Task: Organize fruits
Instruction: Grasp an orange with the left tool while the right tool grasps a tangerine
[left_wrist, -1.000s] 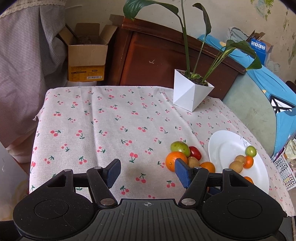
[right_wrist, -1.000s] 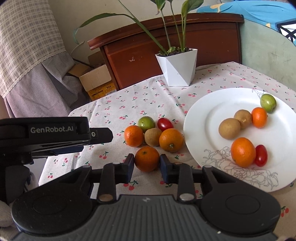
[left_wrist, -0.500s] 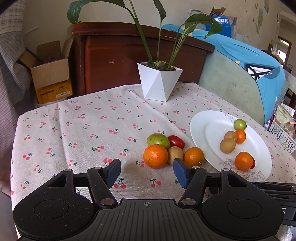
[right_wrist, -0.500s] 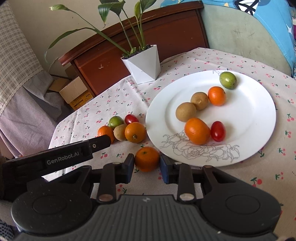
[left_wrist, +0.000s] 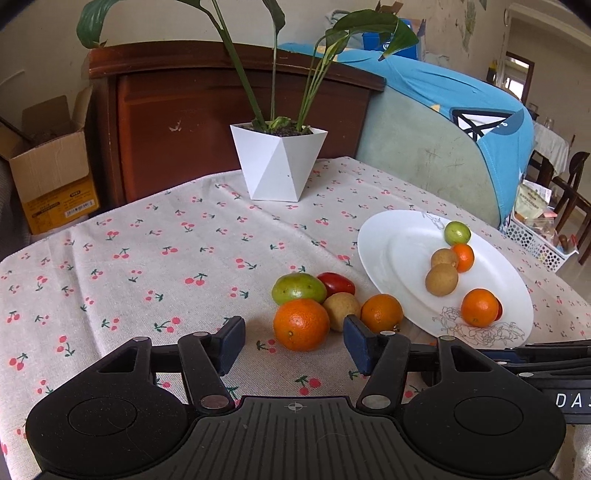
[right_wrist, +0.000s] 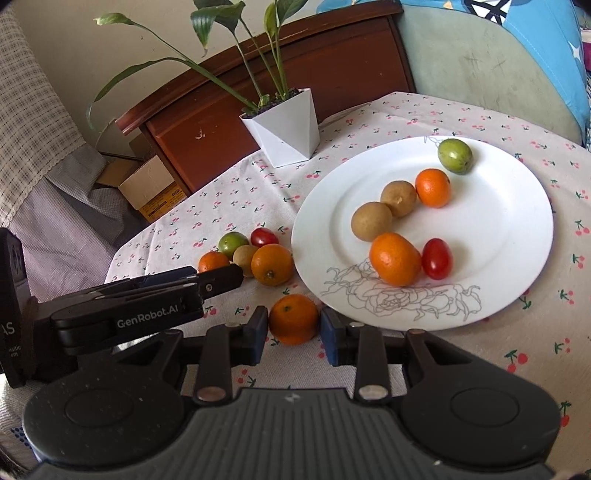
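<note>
The right gripper (right_wrist: 293, 330) holds a small orange (right_wrist: 293, 318) between its blue pads, jaws narrow and pressed to the fruit's two sides, just in front of the near rim of the white plate (right_wrist: 517, 206). The left gripper (left_wrist: 294, 341) has its jaws closing, still moderately wide, with a larger orange (left_wrist: 301, 323) just ahead of the gap and neither pad touching it.

That larger orange sits in a loose cluster on the cherry-print cloth of the desk (left_wrist: 147, 258), touching a green fruit (left_wrist: 297, 288) and a brown fruit (left_wrist: 341, 310), with a red tomato (left_wrist: 338, 283) behind and another orange (left_wrist: 381, 313) beside the plate's edge.

On the plate lie two oranges, two brown fruits, a green fruit and a red tomato. A white faceted plant pot (left_wrist: 279, 162) stands farther back on the cloth.
</note>
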